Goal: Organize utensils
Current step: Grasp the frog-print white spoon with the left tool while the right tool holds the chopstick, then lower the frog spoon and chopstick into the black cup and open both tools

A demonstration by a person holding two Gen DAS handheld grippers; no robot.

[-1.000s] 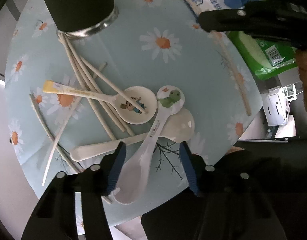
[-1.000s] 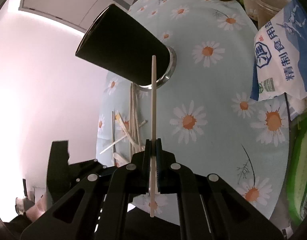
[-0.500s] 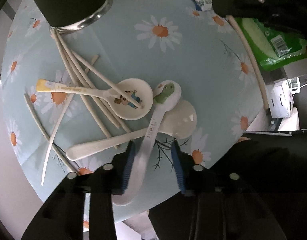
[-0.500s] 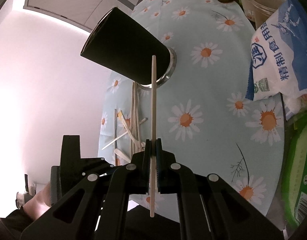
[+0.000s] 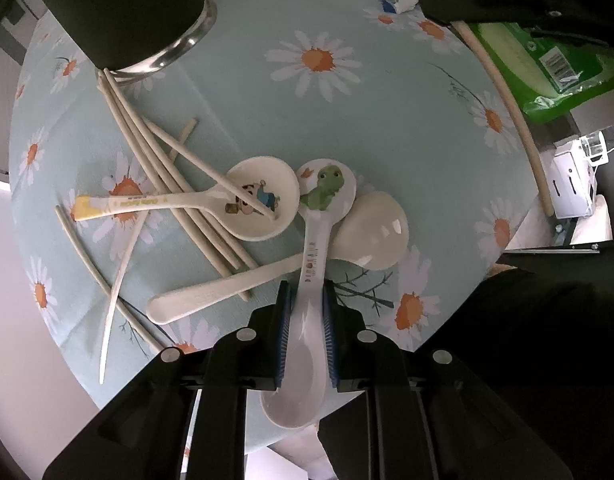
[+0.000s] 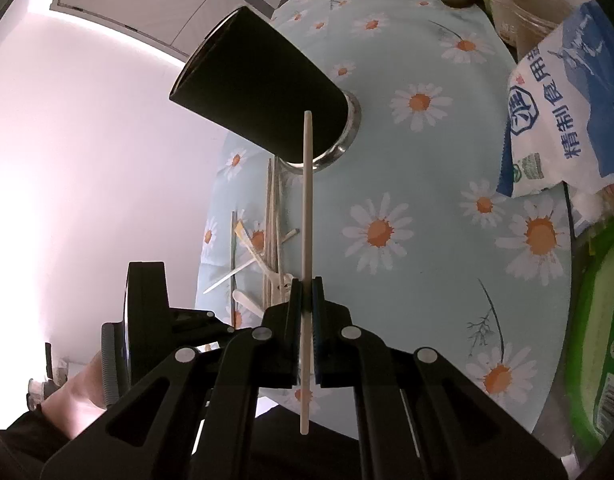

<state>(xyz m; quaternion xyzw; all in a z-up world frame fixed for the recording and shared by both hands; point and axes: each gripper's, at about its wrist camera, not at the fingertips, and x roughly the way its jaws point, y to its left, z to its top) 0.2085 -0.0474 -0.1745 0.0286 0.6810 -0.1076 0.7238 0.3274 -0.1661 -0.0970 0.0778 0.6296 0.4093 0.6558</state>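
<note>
Left gripper (image 5: 305,300) points straight down at the table and its jaws, which have just been closing, now pinch the handle of the dinosaur spoon (image 5: 313,264) between the blue pads. That spoon lies near the table's (image 5: 387,128) near edge, its long axis running away from the gripper: the picture end with the green dinosaur points toward the middle of the table, the plain rounded end toward the edge, under the gripper. It crosses over the handle of a plain white spoon (image 5: 363,236), whose bowl sits just beside it. A cartoon spoon (image 5: 243,200) lies beside the dinosaur end, its yellow-tipped handle pointing across the table, with loose chopsticks (image 5: 175,184) crossing it and fanning toward the base of the black cup (image 5: 123,12).

Right gripper (image 6: 305,300) is pressed together on a single chopstick (image 6: 307,216), held above the table. The stick runs straight along the fingers, its tip aimed toward the black cup (image 6: 263,100), its other end reaching back past the jaws.
</note>
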